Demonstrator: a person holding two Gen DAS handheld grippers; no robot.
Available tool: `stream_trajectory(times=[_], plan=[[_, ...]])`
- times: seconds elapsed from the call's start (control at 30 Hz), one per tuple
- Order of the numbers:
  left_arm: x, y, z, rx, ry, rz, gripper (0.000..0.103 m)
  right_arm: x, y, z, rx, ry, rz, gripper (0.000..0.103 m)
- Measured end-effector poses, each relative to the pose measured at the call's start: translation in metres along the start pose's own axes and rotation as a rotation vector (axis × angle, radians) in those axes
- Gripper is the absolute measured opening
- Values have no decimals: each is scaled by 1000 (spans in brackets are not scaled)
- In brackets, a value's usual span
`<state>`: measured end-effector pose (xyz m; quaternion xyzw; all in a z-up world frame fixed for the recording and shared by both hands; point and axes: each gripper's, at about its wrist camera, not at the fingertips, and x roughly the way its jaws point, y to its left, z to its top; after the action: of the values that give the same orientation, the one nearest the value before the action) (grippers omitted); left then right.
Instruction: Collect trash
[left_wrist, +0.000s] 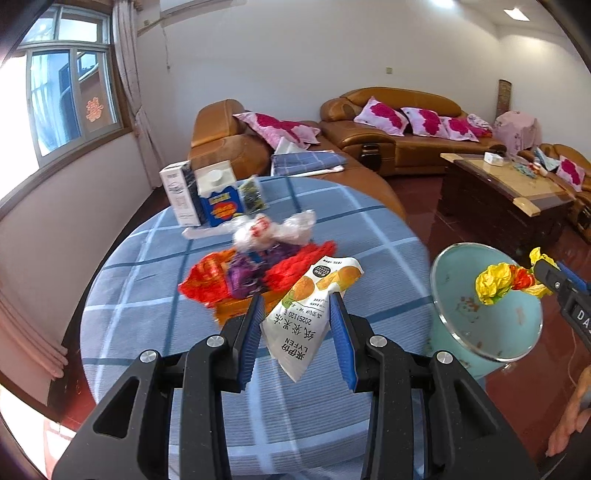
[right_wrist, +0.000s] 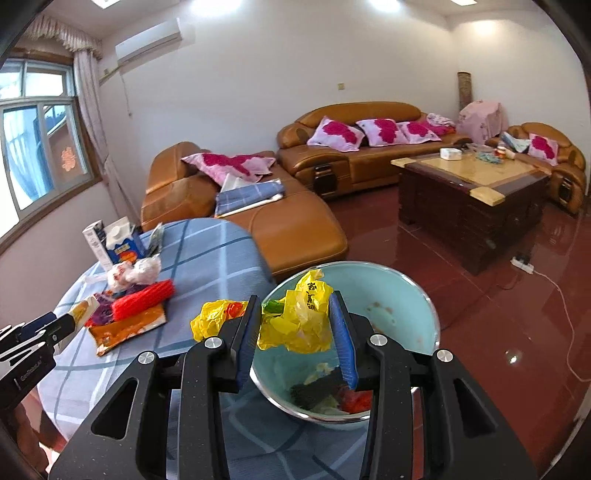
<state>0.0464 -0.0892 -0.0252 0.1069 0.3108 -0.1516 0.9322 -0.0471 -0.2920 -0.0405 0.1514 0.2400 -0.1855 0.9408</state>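
The right gripper (right_wrist: 295, 332) clamps a yellow bag (right_wrist: 299, 321) above the bin (right_wrist: 424, 314), right of the table (left_wrist: 155, 317). The left gripper (left_wrist: 297, 325) apparently pinches a white wrapper (left_wrist: 306, 314). Release only once squarely over the bin's mouth.

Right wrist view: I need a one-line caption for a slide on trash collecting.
Right claw shut on a crumpled yellow wrapper above the pale blue bin beside the table.

A white snack wrapper (left_wrist: 314, 310) hangs lifted over the table; crumpled yellow plastic (right_wrist: 299, 321) hovers above the pale-green bin (right_wrist: 413, 306); red and purple wrappers (left_wrist: 258, 273) lie heaped beyond.
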Motion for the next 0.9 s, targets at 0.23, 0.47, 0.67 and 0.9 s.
stream_trajectory(times=[0.23, 0.47, 0.67, 0.9], plan=[[2, -22, 11, 23, -15, -26, 36, 1, -14, 3, 24, -21, -39, 38], [7, -35, 18, 36, -13, -44, 36, 6, -25, 4, 45, -25, -77, 38], [11, -45, 21, 48, -14, -51, 36, 11, -36, 3, 65, -24, -122, 38], [16, -59, 25, 69, -14, -53, 36, 16, -44, 2, 82, -16, -133, 38]])
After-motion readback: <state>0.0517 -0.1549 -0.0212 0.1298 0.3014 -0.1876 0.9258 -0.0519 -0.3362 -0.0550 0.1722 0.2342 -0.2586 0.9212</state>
